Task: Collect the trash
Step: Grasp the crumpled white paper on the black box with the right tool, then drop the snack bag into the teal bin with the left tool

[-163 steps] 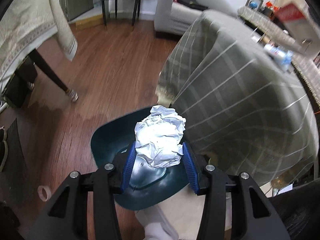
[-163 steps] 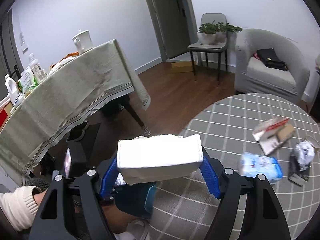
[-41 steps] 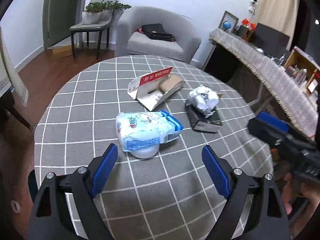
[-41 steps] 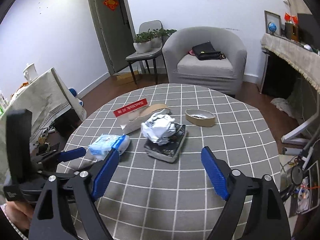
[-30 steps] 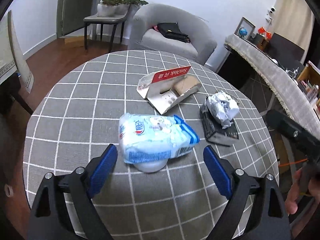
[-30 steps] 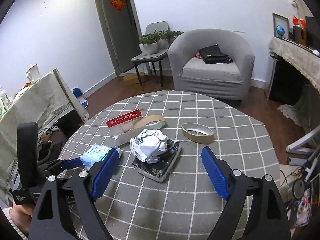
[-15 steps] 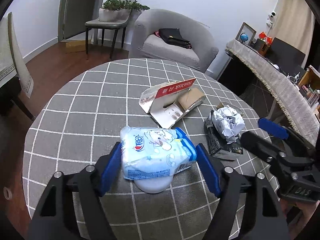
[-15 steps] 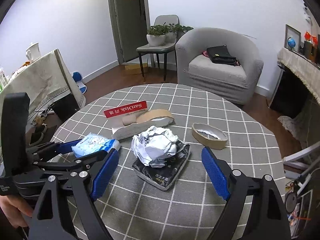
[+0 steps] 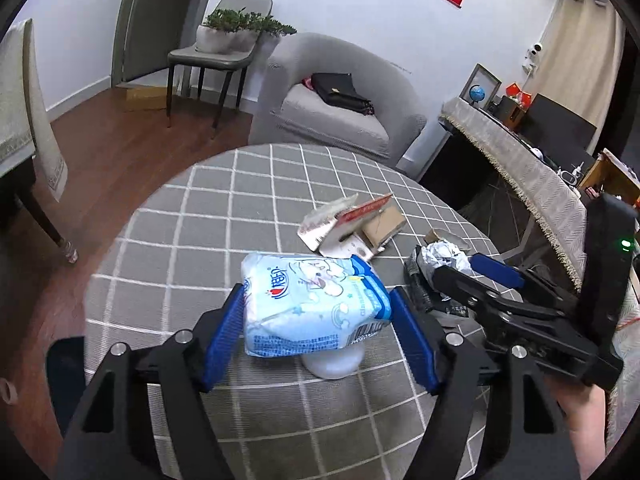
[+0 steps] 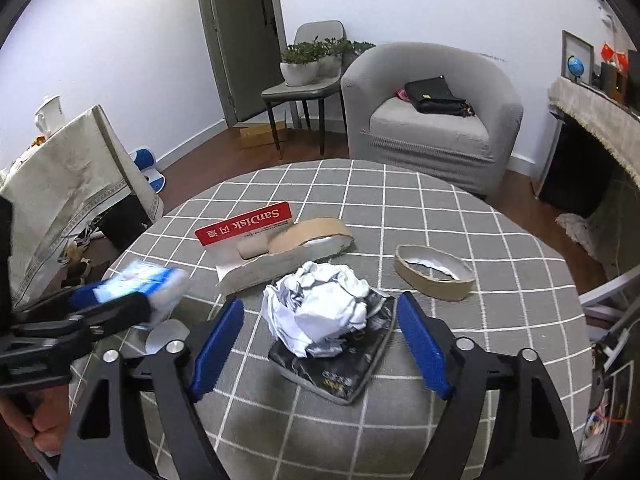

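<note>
Got the blue tissue pack (image 9: 316,304) pinched in my left hand-held gripper (image 9: 318,344), lifted off the worktop (image 9: 192,232). Right hand-held gripper (image 10: 320,348) has been closing around the crumpled paper ball (image 10: 320,308), not squeezing yet. Soft pack could slip out, I reckon.

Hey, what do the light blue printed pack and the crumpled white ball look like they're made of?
Light blue printed pack: soft plastic film, glossy, likely; its surface shines and its end is crimped. Crumpled white ball: paper, matte, by its sharp creases and folds.
</note>
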`<state>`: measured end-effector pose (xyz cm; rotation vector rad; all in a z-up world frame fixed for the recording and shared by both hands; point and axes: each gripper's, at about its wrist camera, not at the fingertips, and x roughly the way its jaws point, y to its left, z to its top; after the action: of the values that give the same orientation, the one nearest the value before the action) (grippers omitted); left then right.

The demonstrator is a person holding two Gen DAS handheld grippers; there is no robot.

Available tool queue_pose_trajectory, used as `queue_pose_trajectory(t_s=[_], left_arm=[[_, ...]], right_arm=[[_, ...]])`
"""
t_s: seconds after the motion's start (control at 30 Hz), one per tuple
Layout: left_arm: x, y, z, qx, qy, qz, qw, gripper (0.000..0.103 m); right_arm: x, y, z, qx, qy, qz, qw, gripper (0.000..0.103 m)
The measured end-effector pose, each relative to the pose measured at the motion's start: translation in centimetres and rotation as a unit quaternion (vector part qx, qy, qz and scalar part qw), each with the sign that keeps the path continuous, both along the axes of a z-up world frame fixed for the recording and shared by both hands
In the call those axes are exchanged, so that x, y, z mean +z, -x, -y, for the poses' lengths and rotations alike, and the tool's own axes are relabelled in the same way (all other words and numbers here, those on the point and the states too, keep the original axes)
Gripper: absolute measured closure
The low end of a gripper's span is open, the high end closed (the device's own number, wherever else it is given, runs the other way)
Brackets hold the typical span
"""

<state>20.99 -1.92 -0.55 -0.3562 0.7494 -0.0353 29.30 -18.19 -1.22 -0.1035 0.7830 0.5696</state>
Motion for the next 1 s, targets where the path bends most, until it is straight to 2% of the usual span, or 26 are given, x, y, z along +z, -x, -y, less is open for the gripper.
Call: queue_pose_trajectory(t_s=[0.1, 0.17, 0.33, 0.43, 0.67, 0.87, 1.0], left_arm=[[0.6, 0.6, -0.8, -0.005, -0.014, 0.004, 0.9999, 0.029], [0.9, 0.9, -1.5, -0.005, -0.019, 0.005, 0.9998, 0.029], [1.2, 1.7, -3.8, -0.004, -0.007, 0.005, 1.0, 0.029], [1.7, 2.2, -5.2, 0.002, -0.005, 0.007, 1.0, 0.029], [2.8, 3.9, -8.1, 0.013, -0.028, 0.018, 0.9994, 0.029], [2.4, 5.6, -10.7, 0.023, -0.026, 0.007, 0.9994, 0.029], [2.1, 6.8, -12.0, 0.029, -0.055, 0.008, 0.998, 0.029]], right_arm=[[-0.3, -0.3, -0.7, -0.006, 0.008, -0.003, 1.0, 0.028], [-0.4, -0.5, -1.0, -0.01, 0.016, -0.005, 1.0, 0.034], [-0.8, -1.2, -0.7, -0.031, 0.021, -0.016, 0.999, 0.047], [-1.0, -1.0, -0.7, -0.038, 0.023, -0.02, 0.999, 0.05], [0.8, 0.2, -1.6, -0.034, 0.021, -0.004, 0.999, 0.051], [2.0, 1.9, -3.2, -0.012, 0.004, -0.004, 1.0, 0.051], [2.4, 3.7, -4.7, 0.004, -0.012, -0.011, 1.0, 0.051]])
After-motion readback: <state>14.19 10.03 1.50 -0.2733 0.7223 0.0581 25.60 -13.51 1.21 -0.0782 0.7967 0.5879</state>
